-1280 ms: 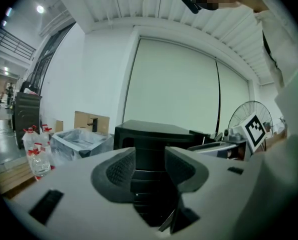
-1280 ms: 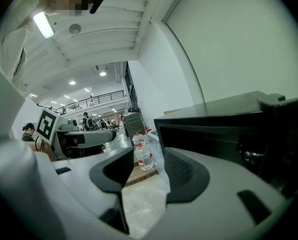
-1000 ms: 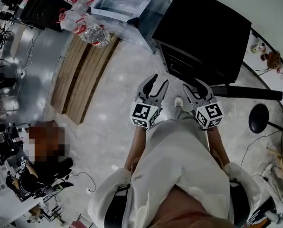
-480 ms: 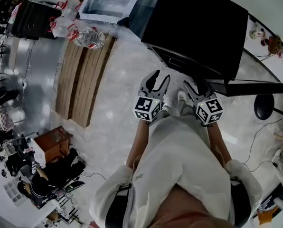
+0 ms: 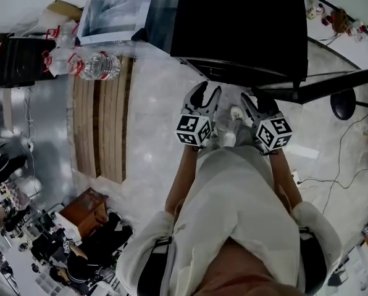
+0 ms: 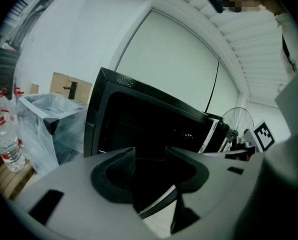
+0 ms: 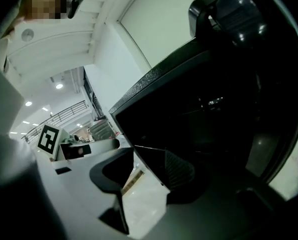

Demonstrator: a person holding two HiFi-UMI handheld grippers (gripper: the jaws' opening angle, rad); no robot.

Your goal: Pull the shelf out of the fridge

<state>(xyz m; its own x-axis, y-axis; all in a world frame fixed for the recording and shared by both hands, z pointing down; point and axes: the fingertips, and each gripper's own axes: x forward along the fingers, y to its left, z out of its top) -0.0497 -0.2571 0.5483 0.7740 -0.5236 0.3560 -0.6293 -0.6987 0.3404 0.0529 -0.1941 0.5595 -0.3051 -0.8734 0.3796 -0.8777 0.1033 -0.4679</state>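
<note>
Grey floor [image 5: 150, 134] meets the black fridge [image 5: 239, 23], where the left claw [image 5: 207, 91] and right claw [image 5: 255, 102] hang open and empty, needing to reach its shelf, maybe hidden inside.

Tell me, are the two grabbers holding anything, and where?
Nothing is held. The left gripper and right gripper are both open and empty, in front of the black fridge.

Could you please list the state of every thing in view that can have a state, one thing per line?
Fridge: door open, inside dark.
Shelf: cannot be made out in the dark inside.
Left gripper: open, holds nothing, in front of the fridge.
Right gripper: open, holds nothing.
Bottles: upright, capped.
</note>
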